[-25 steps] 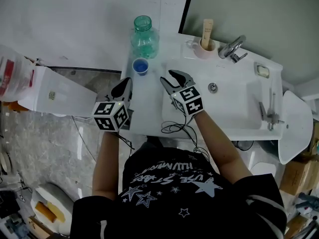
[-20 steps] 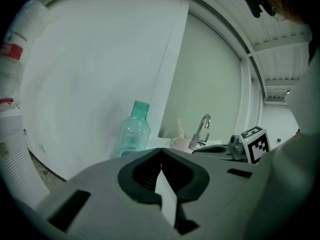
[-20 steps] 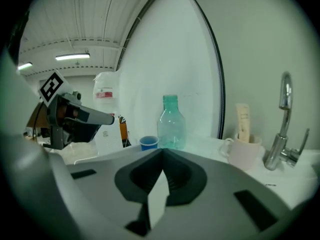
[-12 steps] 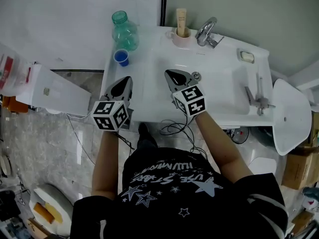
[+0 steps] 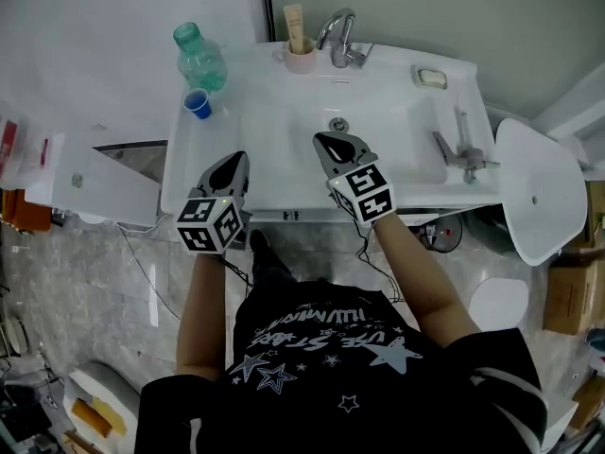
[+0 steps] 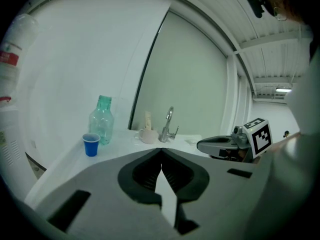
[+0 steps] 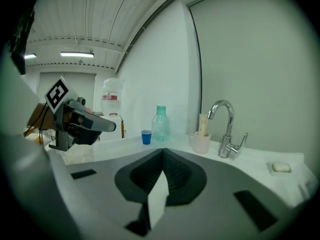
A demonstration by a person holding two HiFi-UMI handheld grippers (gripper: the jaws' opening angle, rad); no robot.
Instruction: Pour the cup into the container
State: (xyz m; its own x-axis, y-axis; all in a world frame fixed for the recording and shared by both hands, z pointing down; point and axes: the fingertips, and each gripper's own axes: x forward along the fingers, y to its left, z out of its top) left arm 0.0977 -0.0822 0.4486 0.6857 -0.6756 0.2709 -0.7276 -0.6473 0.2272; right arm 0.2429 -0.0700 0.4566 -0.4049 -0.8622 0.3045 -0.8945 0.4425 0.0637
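Note:
A small blue cup (image 5: 197, 104) (image 6: 91, 144) (image 7: 146, 137) stands on the white counter's far left, just in front of a clear green bottle (image 5: 198, 57) (image 6: 101, 121) (image 7: 160, 123). My left gripper (image 5: 230, 167) hovers over the counter's front edge, well short of the cup, shut with nothing in it. To its right, my right gripper (image 5: 333, 144) sits over the sink basin (image 5: 378, 149), also shut and empty. Each gripper shows in the other's view: the right gripper (image 6: 201, 146) and the left gripper (image 7: 113, 126).
A pink mug (image 5: 300, 57) holding a tube and a chrome tap (image 5: 338, 38) stand at the sink's back. A soap dish (image 5: 429, 77) lies back right. A white box (image 5: 80, 178) sits left of the counter, a white seat (image 5: 534, 197) to the right.
The head view has pulled back, so the sink and cup sit farther up the frame. My right gripper's jaws have closed from open to shut. Both grippers hold their places near the front edge.

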